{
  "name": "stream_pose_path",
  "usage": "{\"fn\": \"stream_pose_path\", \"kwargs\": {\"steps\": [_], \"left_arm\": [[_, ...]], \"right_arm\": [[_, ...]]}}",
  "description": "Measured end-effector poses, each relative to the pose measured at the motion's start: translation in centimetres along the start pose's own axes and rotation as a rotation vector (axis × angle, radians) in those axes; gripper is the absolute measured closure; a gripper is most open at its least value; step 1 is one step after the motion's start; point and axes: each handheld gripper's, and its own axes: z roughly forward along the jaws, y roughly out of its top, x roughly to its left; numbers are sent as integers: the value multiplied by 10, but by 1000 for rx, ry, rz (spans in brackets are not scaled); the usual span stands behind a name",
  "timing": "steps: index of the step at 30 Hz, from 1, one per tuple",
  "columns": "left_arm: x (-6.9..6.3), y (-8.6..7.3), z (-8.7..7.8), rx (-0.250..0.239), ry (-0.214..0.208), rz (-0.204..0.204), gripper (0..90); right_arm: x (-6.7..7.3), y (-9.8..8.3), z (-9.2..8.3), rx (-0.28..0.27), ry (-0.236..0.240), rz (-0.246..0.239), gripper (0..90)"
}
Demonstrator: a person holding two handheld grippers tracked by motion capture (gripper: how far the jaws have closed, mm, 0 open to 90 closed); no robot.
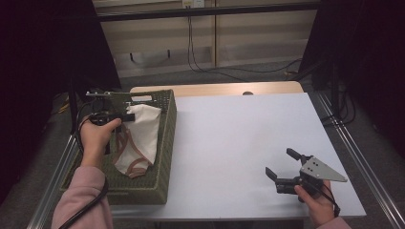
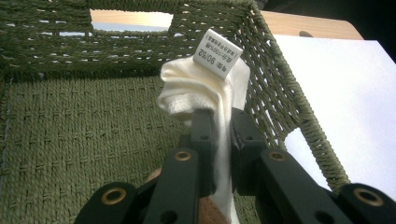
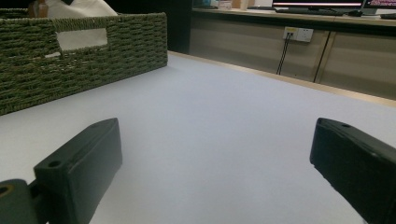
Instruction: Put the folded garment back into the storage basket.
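Left gripper: one of two hand-held grippers, its two black jaws clamped almost together on a bunched fold of a cream garment, lifted over a basket.
Right gripper: the second gripper, low over the table's near right corner, well apart from the left one; its two jaws stand wide, with bare tabletop between them.
Cream garment: one piece, pale cream with tan-brown trim along its lower openings. It hangs down from the left gripper's jaws into the basket, its lower end near the basket floor.
Size tag: one small white label with printed figures, standing at the top of the bunched cloth just beyond the left gripper's jaw tips.
Basket: one green woven basket with a cut-out handle slot in its end wall, directly beneath and around the left gripper, far to the left of the right gripper.
Table: one white-topped table with a wooden strip along its far edge, stretching ahead of the right gripper.
Hands: two, a left hand with a pink sleeve behind it, and a right hand at the frame's bottom edge.
Cables: one black cable trails from the left gripper down past the sleeve.
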Motion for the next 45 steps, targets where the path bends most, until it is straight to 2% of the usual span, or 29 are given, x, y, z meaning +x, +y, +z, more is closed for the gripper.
{"fn": "stream_pose_path", "kwargs": {"steps": [5,6,8,9,10,11,13,26,34,37,38,41,45], "left_arm": [[3,0,5,-11,11,13,822],[3,0,5,-5,6,0,822],[5,0,7,-16,15,9,822],[6,0,7,-10,10,-2,822],[11,0,6,35,15,55,821],[8,-1,10,-18,14,0,820],[10,-1,12,-12,14,-7,820],[21,-2,18,-20,44,-12,811],[22,-1,24,-25,53,2,799],[22,-1,25,-29,55,-7,791],[22,0,26,-29,57,8,790],[23,0,27,-32,67,13,785],[22,0,26,-38,58,-6,776]], "right_arm": [[0,0,-1,-2,3,-3,20],[0,0,-1,3,-2,-3,20],[0,0,-2,1,-4,-3,20],[0,0,-2,0,-2,-7,20],[0,0,-2,1,-3,-3,20],[0,0,-2,1,-5,-1,20],[-1,0,-2,1,-3,-1,20],[-1,-1,-2,3,-3,8,20],[-1,-1,-3,0,-2,9,20],[-1,-1,-4,2,-7,17,20],[-1,-1,-4,2,-9,15,20],[-1,-1,-4,0,-8,11,20],[-1,-1,-5,0,-7,12,20]]}}
